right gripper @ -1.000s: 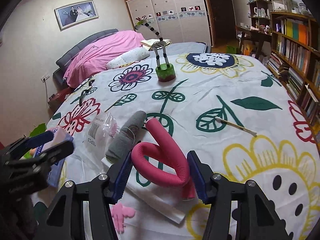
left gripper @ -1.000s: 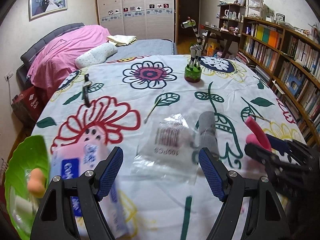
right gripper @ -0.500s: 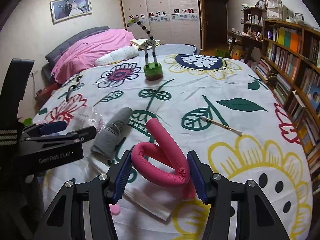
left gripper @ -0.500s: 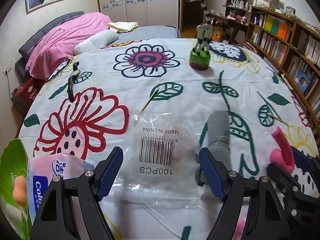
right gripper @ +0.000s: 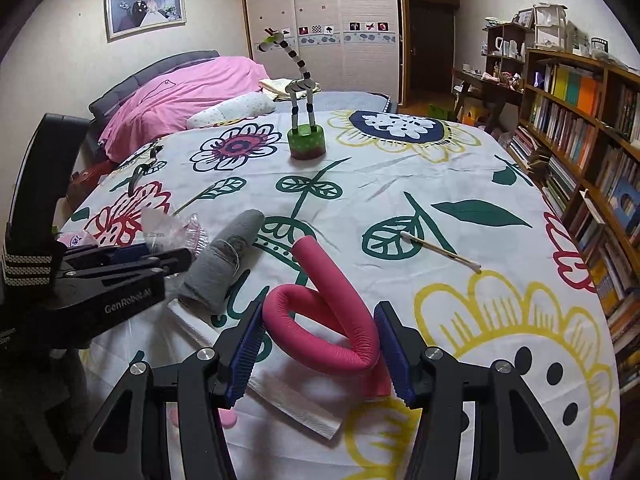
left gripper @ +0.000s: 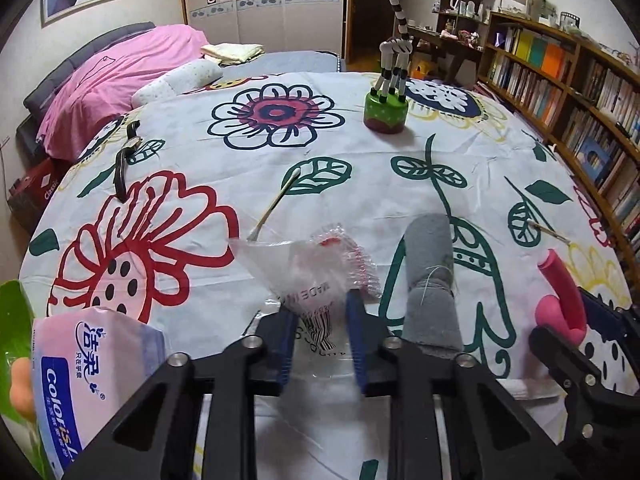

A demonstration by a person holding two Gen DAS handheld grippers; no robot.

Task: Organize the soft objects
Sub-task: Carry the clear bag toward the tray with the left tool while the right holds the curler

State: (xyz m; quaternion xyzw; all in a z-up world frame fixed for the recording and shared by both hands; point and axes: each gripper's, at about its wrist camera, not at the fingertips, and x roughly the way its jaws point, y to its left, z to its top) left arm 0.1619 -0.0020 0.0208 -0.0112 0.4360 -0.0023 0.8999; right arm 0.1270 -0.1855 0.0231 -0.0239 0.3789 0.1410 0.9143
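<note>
Two grippers work over a white tablecloth printed with big flowers and leaves [left gripper: 280, 184]. Ahead of both, well apart, stands a striped toy giraffe on a green round base [left gripper: 386, 114]. Just left of the left gripper [left gripper: 322, 334] lies a pink-and-blue soft pack of tissues [left gripper: 84, 364], and at its right a rolled grey sock [left gripper: 430, 280], near its right finger. Between the right gripper's [right gripper: 320, 346] pads sits a bent pink foam curler roller [right gripper: 320, 320], gripped at both sides and resting over a folded white paper towel [right gripper: 288, 396]. Smallest of the soft things, a crumpled clear plastic bag with a barcode label [left gripper: 316, 280] bunches up between the left gripper's pads; its jaws are closing on it, and the film is already pinched.

Judging from this, the step in hand is picking up the bag. Next, the left gripper likely needs a firm hold before lifting, since thin film slips; where the bag belongs I cannot tell.
</note>
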